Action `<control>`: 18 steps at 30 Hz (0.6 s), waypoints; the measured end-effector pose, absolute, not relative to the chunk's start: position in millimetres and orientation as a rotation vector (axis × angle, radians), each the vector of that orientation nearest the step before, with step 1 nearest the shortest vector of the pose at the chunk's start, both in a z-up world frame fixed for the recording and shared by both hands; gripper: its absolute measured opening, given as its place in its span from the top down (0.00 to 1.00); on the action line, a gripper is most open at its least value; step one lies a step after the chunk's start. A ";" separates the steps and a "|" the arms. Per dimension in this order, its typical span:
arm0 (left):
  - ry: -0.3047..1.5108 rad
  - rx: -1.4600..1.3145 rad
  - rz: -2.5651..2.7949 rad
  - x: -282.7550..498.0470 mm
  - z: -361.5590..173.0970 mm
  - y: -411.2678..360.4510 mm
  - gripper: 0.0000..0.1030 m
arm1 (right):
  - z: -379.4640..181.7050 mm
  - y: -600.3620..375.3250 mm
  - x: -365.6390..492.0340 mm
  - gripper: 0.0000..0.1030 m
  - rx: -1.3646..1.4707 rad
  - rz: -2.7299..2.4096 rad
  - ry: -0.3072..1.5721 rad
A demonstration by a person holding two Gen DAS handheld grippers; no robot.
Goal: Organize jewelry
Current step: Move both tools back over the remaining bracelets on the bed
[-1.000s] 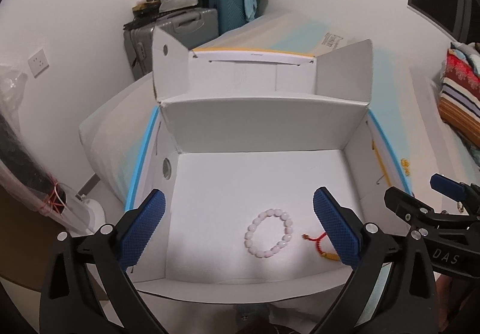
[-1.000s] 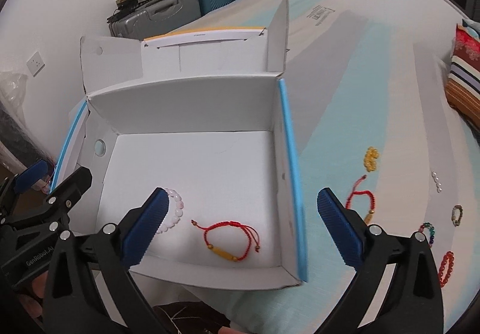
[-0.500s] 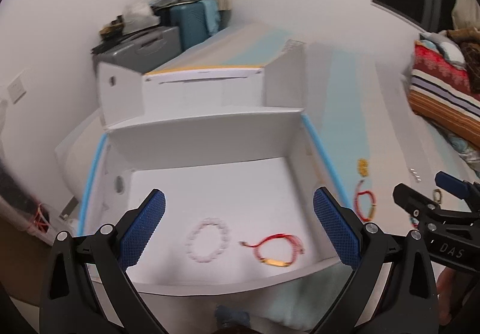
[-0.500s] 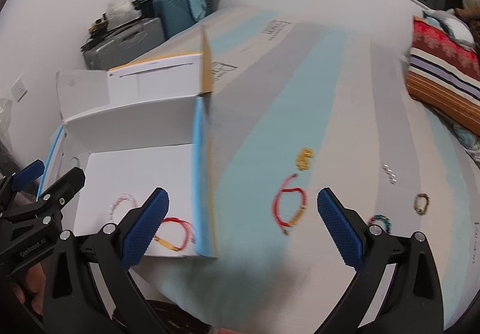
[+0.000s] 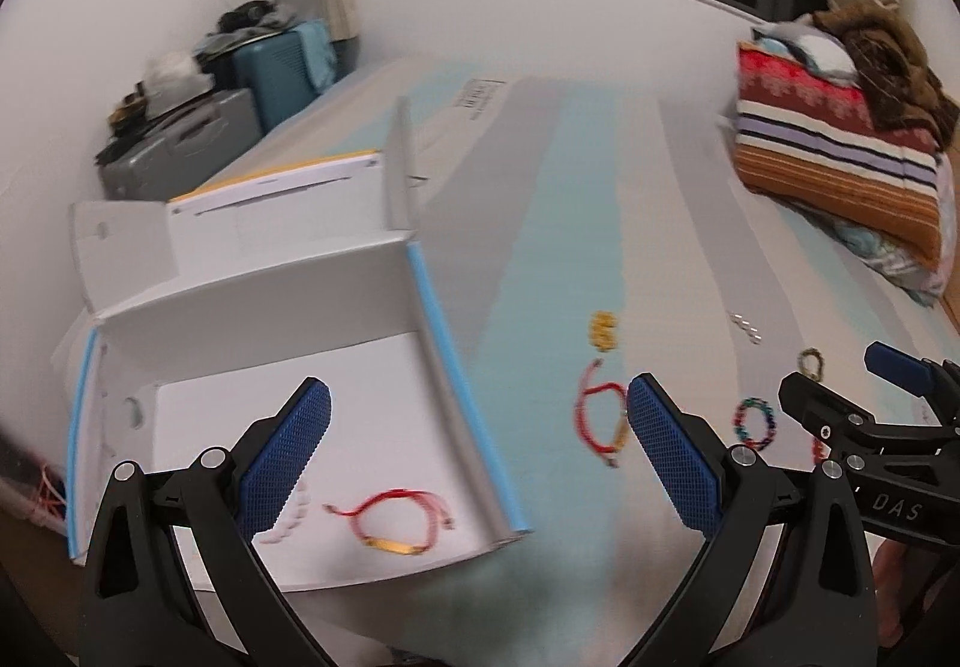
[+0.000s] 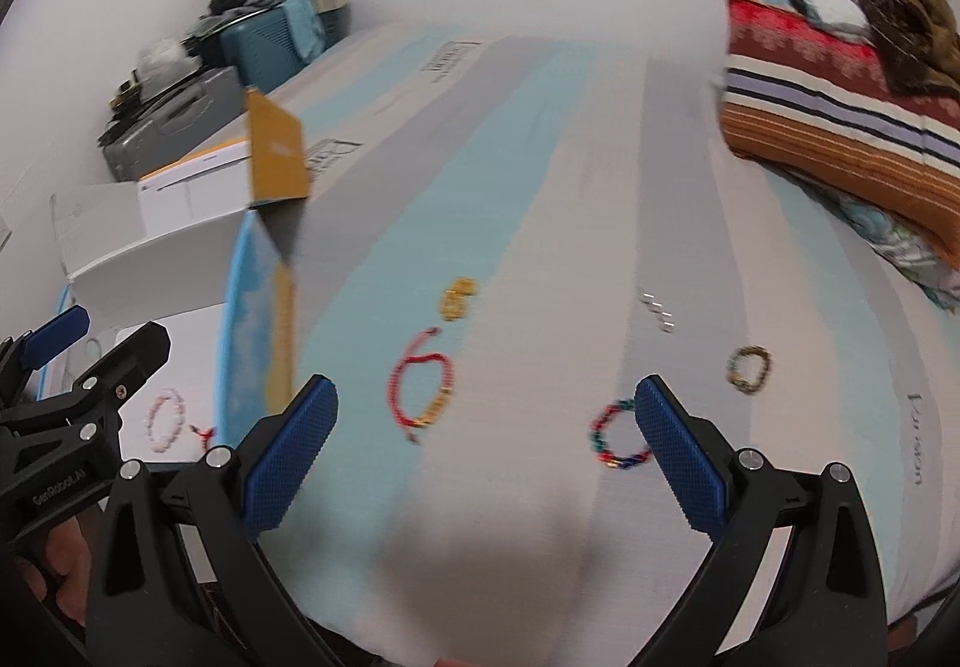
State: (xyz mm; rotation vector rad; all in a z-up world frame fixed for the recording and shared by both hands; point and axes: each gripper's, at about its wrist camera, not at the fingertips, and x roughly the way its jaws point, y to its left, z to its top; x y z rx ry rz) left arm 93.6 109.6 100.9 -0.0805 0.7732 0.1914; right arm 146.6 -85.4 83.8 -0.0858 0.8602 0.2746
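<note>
**Both grippers swing from the box toward the loose bracelets**

Over the last second both wrist views have panned right, away from the white cardboard box [image 5: 288, 319] and onto the striped bed sheet [image 6: 540, 157]. A second ago each camera looked straight down into the box; now the box sits at the left of both views and the unsorted jewelry fills the middle. The blur suggests the move is not finished.

Two pieces lie inside the box: a red cord bracelet with a gold bar [image 5: 390, 523] and a pale bead bracelet [image 6: 165, 421], partly hidden in the left view. That count matches the earlier frames, so nothing new has gone in.

On the sheet wait a second red cord bracelet [image 6: 423, 391], a gold piece [image 6: 457, 298] just beyond it, a multicoloured bead bracelet [image 6: 618, 439], an olive bead bracelet [image 6: 749, 368] and a row of small pale beads [image 6: 657, 312].

The left gripper [image 5: 480, 457] and right gripper [image 6: 486, 457] both have their jaws spread wide and empty. The right one frames the red cord bracelet, the likely next pick.
</note>
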 end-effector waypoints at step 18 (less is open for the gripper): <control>0.844 -0.023 0.037 143.2 56.8 13.5 0.06 | 43.2 -205.3 164.8 0.07 0.003 0.134 0.927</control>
